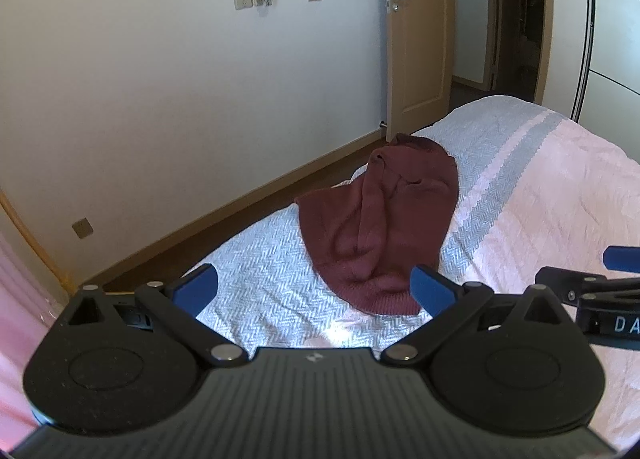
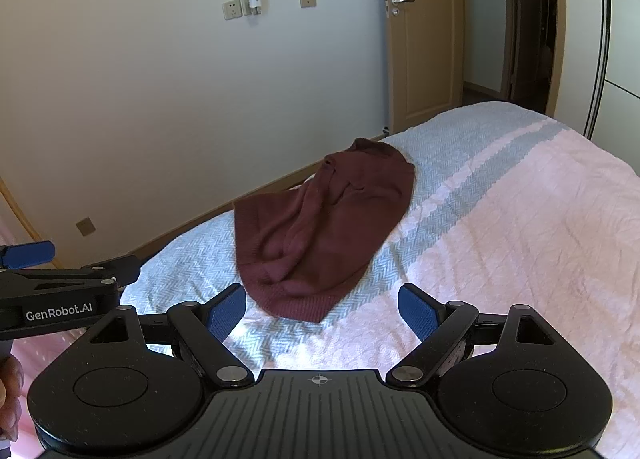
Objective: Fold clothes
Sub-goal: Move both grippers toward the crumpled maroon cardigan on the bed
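The sweater (image 1: 376, 227) lies in a crumpled heap on the bed (image 1: 540, 195), just ahead of both tools and touching neither. The left tool (image 1: 316, 291) hangs with its jaws spread wide and empty; the right tool (image 2: 322, 309), beside it, is spread the same way. This looks like the opening step: nothing is gripped or laid flat yet. The next move probably calls for reaching forward, pinching the near hem at two spots, and pulling the sweater flat.
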